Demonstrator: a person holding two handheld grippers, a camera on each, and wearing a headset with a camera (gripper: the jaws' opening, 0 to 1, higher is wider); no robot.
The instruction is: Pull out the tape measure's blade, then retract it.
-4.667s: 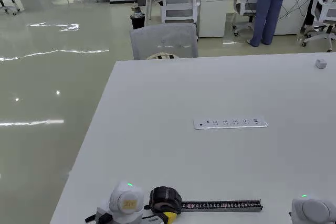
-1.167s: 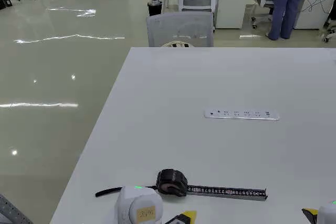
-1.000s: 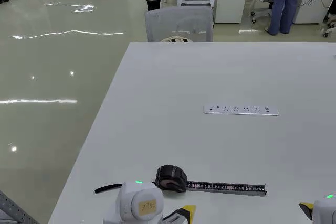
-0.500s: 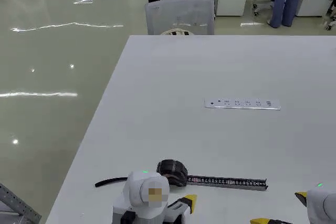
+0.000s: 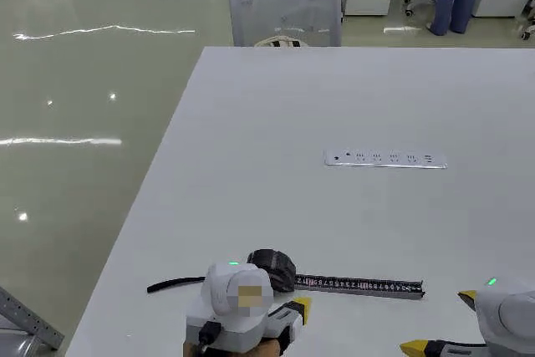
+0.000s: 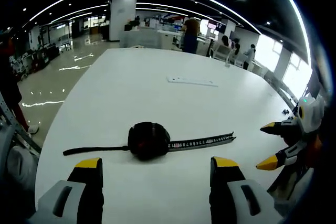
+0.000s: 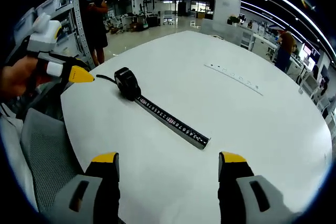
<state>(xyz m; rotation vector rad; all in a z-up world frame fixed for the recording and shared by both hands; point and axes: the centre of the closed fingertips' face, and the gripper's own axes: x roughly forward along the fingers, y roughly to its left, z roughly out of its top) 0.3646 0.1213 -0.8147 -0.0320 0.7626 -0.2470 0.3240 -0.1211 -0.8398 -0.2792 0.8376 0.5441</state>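
The tape measure (image 6: 149, 140) has a black, rounded case; it sits on the white worktop (image 5: 334, 106) close to the near edge, toward the left corner; its blade (image 6: 202, 141) is drawn out, lying flat and straight on the surface; the blade is dark with pale numerals and runs rightward from the case in the head view; a thin black strap (image 6: 94, 150) trails flat from the case's opposite side.

Legible markings: one entry, printed scale numerals.
Dark flat tape-measure blade (image 7: 172, 120), drawn out of its black round case (image 7: 127, 83) on the white bench (image 7: 262, 124): white numerals in a row along its length, 2 to 9 legible in the right gripper view, the rest too small. Flat white power strip (image 5: 384, 159): markings unreadable.
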